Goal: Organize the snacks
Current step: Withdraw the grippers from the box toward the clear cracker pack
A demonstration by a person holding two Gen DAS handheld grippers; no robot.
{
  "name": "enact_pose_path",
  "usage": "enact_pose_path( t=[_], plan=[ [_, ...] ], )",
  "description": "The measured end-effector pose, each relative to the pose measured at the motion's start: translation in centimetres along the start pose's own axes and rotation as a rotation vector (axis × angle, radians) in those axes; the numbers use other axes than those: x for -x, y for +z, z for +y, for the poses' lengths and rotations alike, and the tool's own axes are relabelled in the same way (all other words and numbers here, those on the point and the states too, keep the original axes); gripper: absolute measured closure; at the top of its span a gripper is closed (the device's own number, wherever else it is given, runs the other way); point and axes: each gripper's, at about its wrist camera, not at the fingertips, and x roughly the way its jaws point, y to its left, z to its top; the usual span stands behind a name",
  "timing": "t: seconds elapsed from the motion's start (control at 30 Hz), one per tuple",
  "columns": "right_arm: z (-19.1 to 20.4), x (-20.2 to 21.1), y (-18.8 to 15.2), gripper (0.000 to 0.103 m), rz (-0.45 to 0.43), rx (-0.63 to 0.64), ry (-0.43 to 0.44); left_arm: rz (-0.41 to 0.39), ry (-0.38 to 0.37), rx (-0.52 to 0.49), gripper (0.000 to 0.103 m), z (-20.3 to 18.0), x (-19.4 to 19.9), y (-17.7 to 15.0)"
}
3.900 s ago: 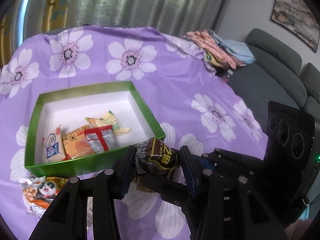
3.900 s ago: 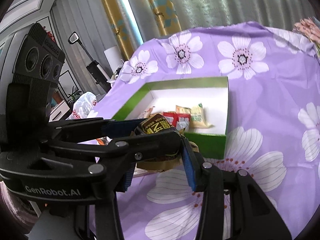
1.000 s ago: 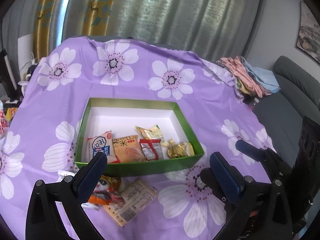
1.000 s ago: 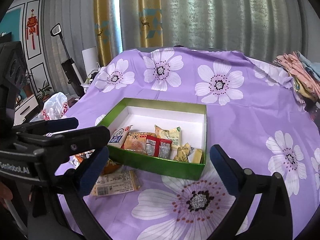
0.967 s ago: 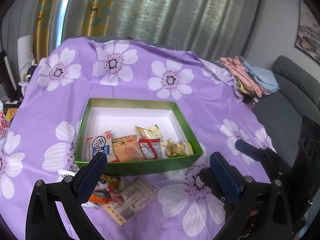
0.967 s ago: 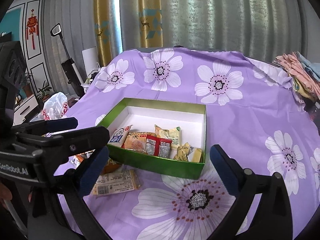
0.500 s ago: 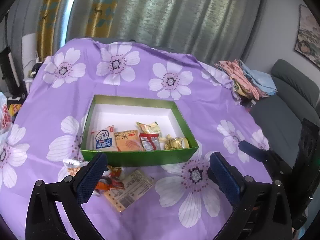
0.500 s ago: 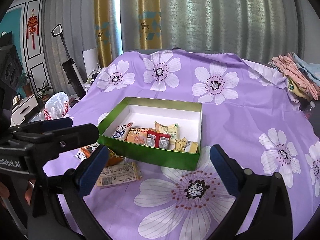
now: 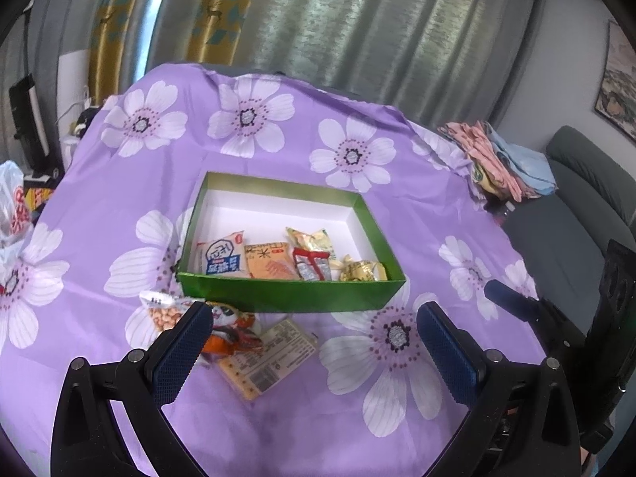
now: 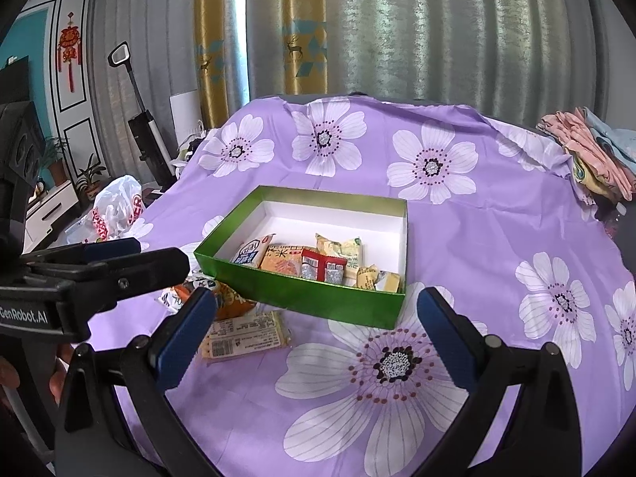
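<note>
A shallow green cardboard box with a white inside (image 9: 292,296) is seen in the middle of both views, standing on a purple tablecloth printed with large white flowers (image 9: 397,409). Along the near wall of the box five snacks are laid in a row: a white and blue packet (image 9: 220,256) at the left, an orange packet (image 9: 270,262), a red and silver packet (image 9: 312,264), a pale yellow packet (image 9: 310,238) behind it, and a crumpled gold foil packet (image 9: 361,270) at the right.

Two or three snacks are left outside, in the lower left of the frames, just in front of the left corner of the box: a flat beige packet with a barcode label (image 9: 268,357), and an orange packet with a panda picture (image 9: 226,328) which partly covers it. A clear bag of nuts (image 9: 165,310) seems to lie at its left, though it may be part of the same packet; one finger hides the border.

The left gripper (image 9: 310,353) and the right gripper (image 10: 318,338) are both held above the cloth in front of the box, with the fingers spread wide and nothing between them. So the present step is judged to be the pause between one placement and the next pick.

For the next move, one gripper is to be lowered to the loose packets at the lower left. The panda packet is probably to be taken first, since it lies on top. The beige packet is thin and flat on the cloth, so an edge must be caught with care, or the cloth may be pinched with it.
</note>
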Motion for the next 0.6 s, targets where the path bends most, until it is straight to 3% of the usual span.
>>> enact_pose_path(
  t=[0.37,0.6],
  plan=[
    [0.5,-2.3,-1.7,0.001,0.086,-0.006,0.055,0.047,0.061,0.132,0.001,4.8,-0.4,-2.2],
    [0.8,-4.5,-3.7,0.001,0.152,0.002,0.133,0.129,0.041,0.191,0.001,6.5,-2.3,-4.7]
  ],
)
